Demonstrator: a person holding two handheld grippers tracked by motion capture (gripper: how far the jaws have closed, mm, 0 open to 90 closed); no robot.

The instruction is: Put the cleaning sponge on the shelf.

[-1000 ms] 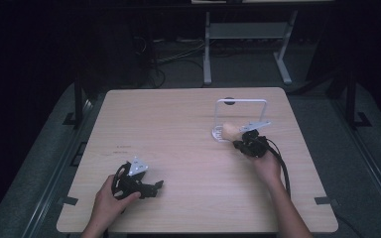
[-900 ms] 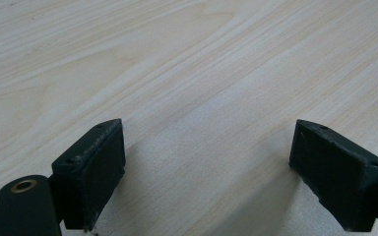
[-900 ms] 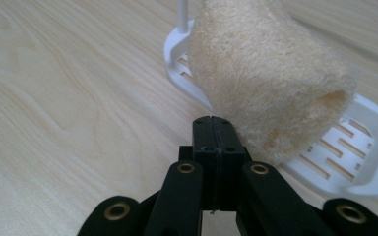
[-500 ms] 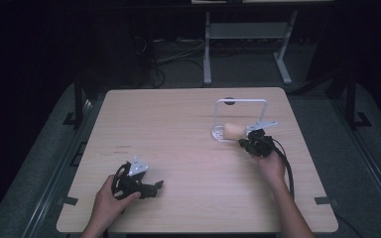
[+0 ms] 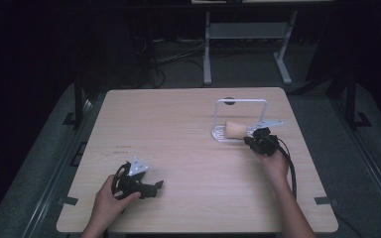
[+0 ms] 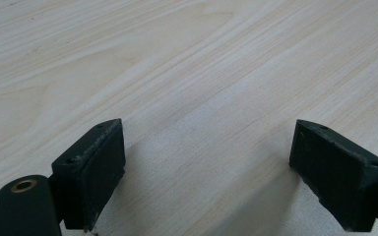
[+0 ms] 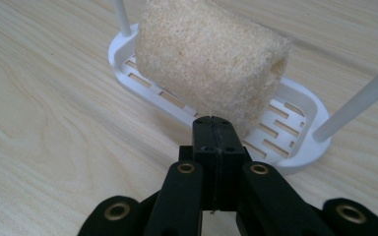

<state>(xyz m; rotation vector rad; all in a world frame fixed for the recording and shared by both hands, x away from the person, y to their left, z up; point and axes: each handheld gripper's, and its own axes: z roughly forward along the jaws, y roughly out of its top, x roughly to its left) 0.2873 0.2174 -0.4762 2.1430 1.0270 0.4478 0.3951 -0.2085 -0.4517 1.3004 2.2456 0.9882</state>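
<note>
The right tool (image 7: 211, 123) has its two black jaws pressed flat together with nothing between them. Its tip sits just in front of a tan loofah sponge (image 7: 211, 59), a rough, fibrous roll lying on its side; whether the tip touches the sponge cannot be told. The sponge rests on a white slotted rack (image 7: 295, 132), an oval tray with thin white posts rising from its ends. In the high view the right tool (image 5: 250, 141) lies low over the bench, just to the right of the sponge (image 5: 236, 129), held by the person's right hand (image 5: 274, 163), with a black cable trailing back along the forearm. The rack (image 5: 219, 134) carries a white wire frame that arches above the sponge, and it stands on the right half of the bench, toward the far edge.

The left tool (image 6: 206, 162) is released: its jaws stand wide apart over bare pale wood, gripping nothing. In the high view the left tool (image 5: 158, 186) rests near the front left of the bench (image 5: 178, 129), held by the person's left hand (image 5: 108, 203), well apart from the rack and sponge. The bench is light wood with rounded corners, and a dark floor lies around it.
</note>
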